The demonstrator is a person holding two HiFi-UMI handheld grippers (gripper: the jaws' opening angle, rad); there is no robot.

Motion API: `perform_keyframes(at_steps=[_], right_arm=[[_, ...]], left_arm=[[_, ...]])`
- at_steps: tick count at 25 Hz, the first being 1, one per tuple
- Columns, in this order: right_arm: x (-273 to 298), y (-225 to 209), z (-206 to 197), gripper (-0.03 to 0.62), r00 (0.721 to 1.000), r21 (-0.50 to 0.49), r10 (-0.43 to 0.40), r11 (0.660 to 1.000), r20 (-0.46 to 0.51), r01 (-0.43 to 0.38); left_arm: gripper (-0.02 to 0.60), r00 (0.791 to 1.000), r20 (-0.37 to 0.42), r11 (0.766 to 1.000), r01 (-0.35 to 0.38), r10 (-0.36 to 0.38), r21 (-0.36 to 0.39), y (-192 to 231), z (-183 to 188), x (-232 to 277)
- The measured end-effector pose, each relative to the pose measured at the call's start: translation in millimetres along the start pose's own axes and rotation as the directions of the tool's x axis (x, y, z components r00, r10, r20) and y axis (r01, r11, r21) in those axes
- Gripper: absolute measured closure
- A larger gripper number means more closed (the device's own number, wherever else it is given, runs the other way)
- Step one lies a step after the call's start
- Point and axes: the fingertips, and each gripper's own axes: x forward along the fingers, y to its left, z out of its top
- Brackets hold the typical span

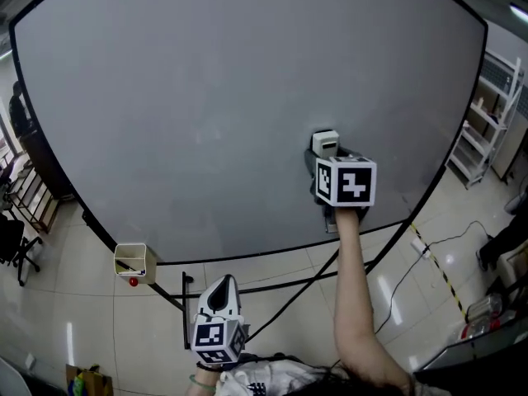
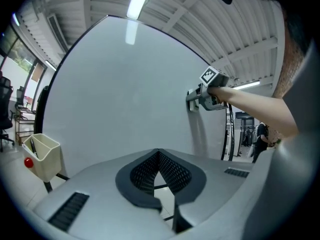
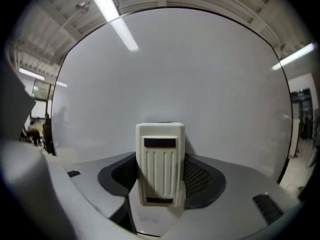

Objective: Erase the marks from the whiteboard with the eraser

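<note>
The whiteboard (image 1: 206, 122) stands upright in its black frame, and its face is a plain pale grey. The right gripper (image 1: 333, 165) is raised to it on a bare, outstretched forearm (image 1: 359, 304), toward the board's lower right. Its jaws are closed on the eraser (image 3: 160, 164), a cream plastic block with ribs along its back and a dark strip at each end. The block stands upright between the two dark pads, and its far side is pressed flat against the board.

The left gripper (image 2: 159, 153) is held low, near the person's body, below the board's bottom edge and well apart from it. Its tip points up at the board. Its jaws are brought together at the tips with nothing between them, and only a sliver of floor shows through the gap behind.

A small cream pen holder (image 1: 132, 260) hangs at the board's lower left edge, with a dark marker leaning inside. A small red round thing (image 1: 134, 282) sits just beneath it. Black stand bars (image 1: 272, 287) run under the board over a glossy tiled floor (image 1: 107, 337). A thin cable (image 1: 396, 283) trails across the tiles to the right. A white shelving unit (image 1: 483, 114) stands beyond the board's right edge.
</note>
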Motion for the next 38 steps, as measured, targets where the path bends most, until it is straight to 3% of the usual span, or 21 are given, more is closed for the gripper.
perform_keyframes(at_steps=[2,4,6,8,11,14,18,21,24,27,29,31,35,38], right_arm=[[0,29,-2,0.318,0.999,-0.007,0.035,0.999,0.005,-0.035],[4,93,-2,0.318,0.996,-0.146,0.092,0.985,0.007,-0.09],[9,139,-9,0.318,0.997,-0.347,0.075,0.935,-0.007,-0.073],[11,152,-16,0.316,0.996,-0.423,0.081,0.902,-0.031,-0.087],[2,132,18,0.318,0.988,-0.289,0.157,0.945,-0.003,-0.151],[-5,115,45,0.318,0.99,-0.24,0.129,0.964,0.048,-0.114],[18,117,-42,0.315,0.999,-0.313,0.023,0.949,-0.043,-0.035],[25,117,-67,0.318,0.994,-0.272,0.055,0.959,-0.092,-0.078],[11,103,-25,0.319,0.995,-0.195,0.092,0.976,-0.045,-0.099],[-5,67,31,0.318,0.996,-0.152,0.031,0.988,0.085,-0.018],[-6,51,41,0.318,0.995,-0.127,0.025,0.992,0.096,-0.012],[1,52,17,0.315,0.998,-0.117,0.033,0.993,0.057,-0.027],[26,72,-95,0.313,0.986,-0.091,0.069,0.992,-0.155,-0.083],[28,70,-106,0.318,0.982,-0.136,0.057,0.987,-0.179,-0.082]], left_arm=[[0.591,1.0,-0.007,1.0,0.003,-0.003,0.002,1,-3,-2],[0.591,1.0,-0.014,1.0,-0.003,0.003,0.002,3,-5,-1],[0.591,1.0,-0.013,1.0,-0.008,0.008,0.007,3,-4,1],[0.591,1.0,-0.01,1.0,-0.006,0.006,0.019,0,-2,2],[0.591,1.0,-0.018,1.0,0.002,-0.002,0.018,-2,-3,4],[0.591,1.0,-0.024,1.0,0.012,-0.012,-0.01,-4,-6,9],[0.591,1.0,-0.014,1.0,0.024,-0.024,-0.006,-8,-5,11],[0.591,1.0,-0.015,1.0,0.016,-0.016,-0.003,-4,-5,9],[0.591,1.0,-0.017,1.0,-0.001,0.001,-0.011,2,-6,8],[0.591,1.0,-0.023,1.0,-0.009,0.008,-0.016,6,-6,6],[0.591,0.999,-0.033,1.0,-0.012,0.012,-0.02,9,-10,6],[0.591,0.999,-0.038,0.999,-0.023,0.022,-0.032,13,-11,8],[0.591,0.999,-0.041,0.999,-0.016,0.015,-0.03,11,-12,10],[0.591,0.999,-0.045,0.999,-0.023,0.022,-0.029,12,-12,10]])
